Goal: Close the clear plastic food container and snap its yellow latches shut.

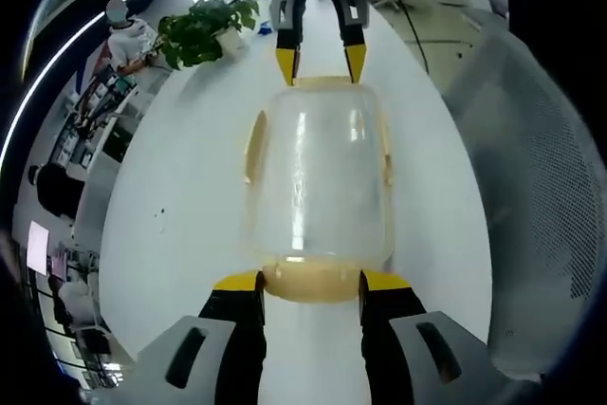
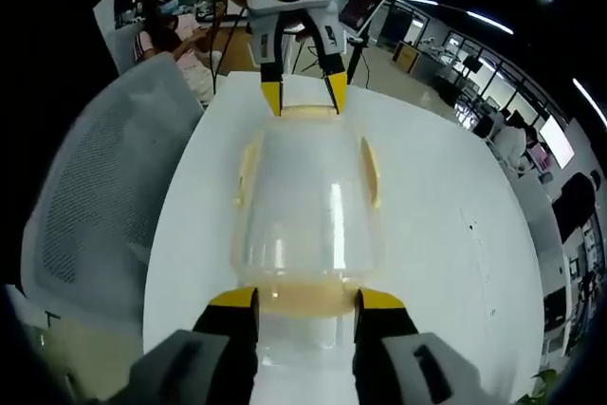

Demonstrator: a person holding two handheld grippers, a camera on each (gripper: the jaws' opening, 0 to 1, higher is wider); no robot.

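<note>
The clear plastic container [image 1: 318,177] [image 2: 303,206] lies on the white table [image 1: 171,215] [image 2: 436,234] with its lid on. Yellow latches [image 1: 254,147] [image 2: 370,173] run along its long sides. In the left gripper view, my left gripper [image 1: 311,284] is open at the near end, and a yellow end latch [image 1: 313,286] fills the gap between its jaws. My right gripper [image 1: 321,64] stands open at the far end. From the right gripper view, my right gripper [image 2: 306,299] straddles its near end latch [image 2: 305,303], and the left gripper [image 2: 303,97] faces it.
A grey mesh chair [image 1: 531,168] [image 2: 95,196] stands close beside the table. A potted plant [image 1: 204,30] sits at the table's far end. Desks, monitors and people fill the office behind.
</note>
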